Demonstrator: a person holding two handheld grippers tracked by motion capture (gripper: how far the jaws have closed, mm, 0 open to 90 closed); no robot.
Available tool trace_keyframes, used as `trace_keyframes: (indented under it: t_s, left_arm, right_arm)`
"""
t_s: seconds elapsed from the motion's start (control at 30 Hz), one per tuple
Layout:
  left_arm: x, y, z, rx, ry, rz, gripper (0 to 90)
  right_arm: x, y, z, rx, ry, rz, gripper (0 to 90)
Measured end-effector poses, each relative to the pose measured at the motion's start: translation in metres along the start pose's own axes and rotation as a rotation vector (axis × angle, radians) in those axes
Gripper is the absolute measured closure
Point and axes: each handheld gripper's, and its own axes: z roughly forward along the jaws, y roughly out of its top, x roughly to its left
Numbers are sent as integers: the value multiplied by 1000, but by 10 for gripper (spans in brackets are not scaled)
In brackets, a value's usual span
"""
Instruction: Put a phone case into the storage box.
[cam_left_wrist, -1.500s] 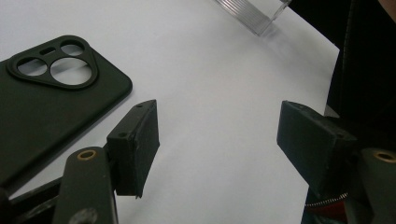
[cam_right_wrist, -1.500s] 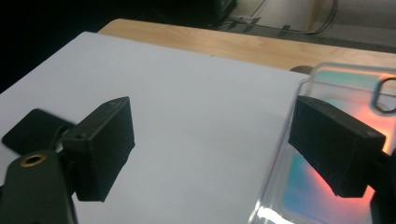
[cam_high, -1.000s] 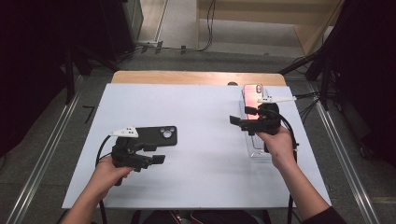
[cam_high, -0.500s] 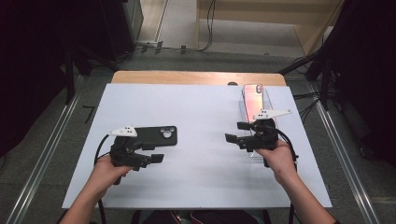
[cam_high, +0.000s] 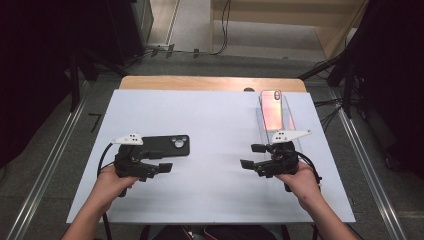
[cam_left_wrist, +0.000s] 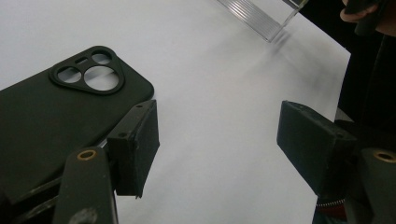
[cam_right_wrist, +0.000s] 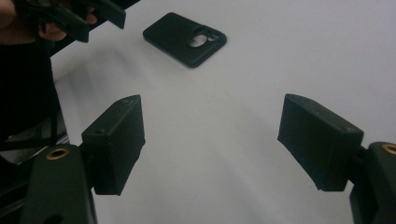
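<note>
black phone case flat on the worktop, both grippers empty

while the black phone case (cam_high: 162, 145) lies flat on the white worktop (cam_high: 215, 120), camera cut-out pointing toward the middle, the left gripper (cam_high: 162, 166) sits just beside its near edge. in the left gripper view the case (cam_left_wrist: 56, 116) lies behind and to the side of one jaw, apart from the pads, and the jaws stand released with only bare worktop between them. the right gripper (cam_high: 252, 156) rests well apart on the other side, pointing across toward the case; its jaws have just been closing a little, yet they stand released with nothing between them, and the right gripper view shows the case (cam_right_wrist: 184, 38) far off past them. behind the right gripper, a pink phone (cam_high: 271, 107) lies on a clear stand (cam_high: 290, 131) near the far right corner of the worktop. each gripper is held by a hand coming in from the near edge.
</note>
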Motion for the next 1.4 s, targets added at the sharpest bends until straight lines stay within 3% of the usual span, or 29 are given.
trace_keyframes:
  t_s: [0.3, 0.4, 0.6, 0.83, 1.17, 1.3, 1.33, 1.4]
  left_arm:
    - [6, 2, -5, -5, 23, -18, 302]
    - [9, 3, -6, -4, 12, -28, 302]
    - [16, 9, -7, 11, 41, -33, 302]
    - [35, 21, -8, 15, 71, -86, 302]
    - [66, 35, -8, 0, 168, -154, 312]
    - [78, 39, -4, 20, 220, -165, 368]
    - [80, 40, -3, 19, 225, -189, 409]
    - [84, 40, 0, 22, 250, -204, 595]
  right_arm:
    - [5, -11, 1, 75, 16, -29, 214]
    - [7, -15, 2, 86, 25, -45, 214]
    - [9, -25, 1, 97, 29, -51, 214]
    - [11, -33, -1, 114, 34, -57, 214]
    - [9, -37, -2, 115, 26, -57, 214]
    - [8, -38, -2, 114, 23, -55, 214]
    - [8, -38, -2, 114, 21, -54, 214]
    - [8, -38, -2, 113, 21, -53, 214]
